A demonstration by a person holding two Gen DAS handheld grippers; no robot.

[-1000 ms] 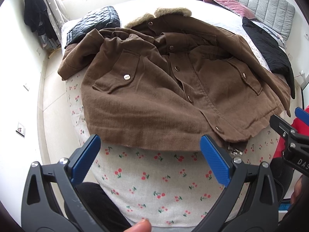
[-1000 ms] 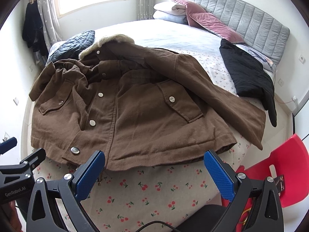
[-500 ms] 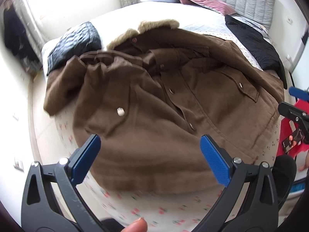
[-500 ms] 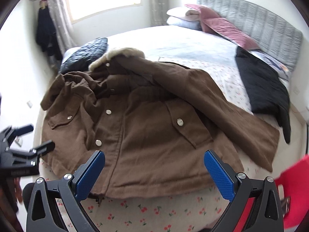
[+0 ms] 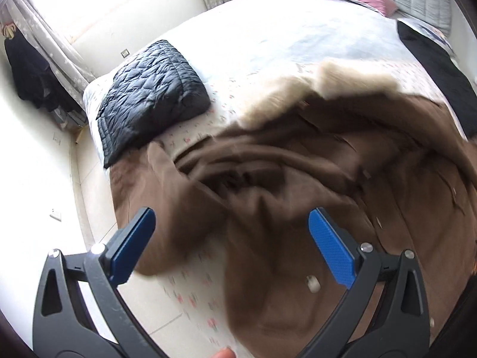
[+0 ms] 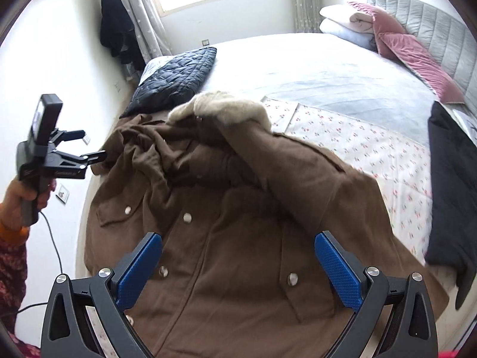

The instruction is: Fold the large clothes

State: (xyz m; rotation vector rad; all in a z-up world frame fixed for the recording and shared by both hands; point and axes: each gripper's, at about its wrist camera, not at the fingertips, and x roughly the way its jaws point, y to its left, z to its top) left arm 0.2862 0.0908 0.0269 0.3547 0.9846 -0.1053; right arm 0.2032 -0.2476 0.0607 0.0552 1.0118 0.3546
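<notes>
I hold the left gripper (image 5: 229,219) and right gripper (image 6: 238,243) with jaws spread wide, nothing between the blue textured pads. The brown jacket (image 6: 238,223), soft matte cloth with metal snaps and a cream fleece collar (image 6: 229,107), lies rumpled across the bed (image 6: 298,59) at its near edge. A quilted dark pillow (image 5: 149,89) sits at the far-left corner.

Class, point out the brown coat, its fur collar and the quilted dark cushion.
brown coat (image 6: 238,256), right wrist view, front panel.
fur collar (image 6: 229,109), right wrist view, pale trim.
quilted dark cushion (image 5: 149,89), left wrist view, top face.
</notes>
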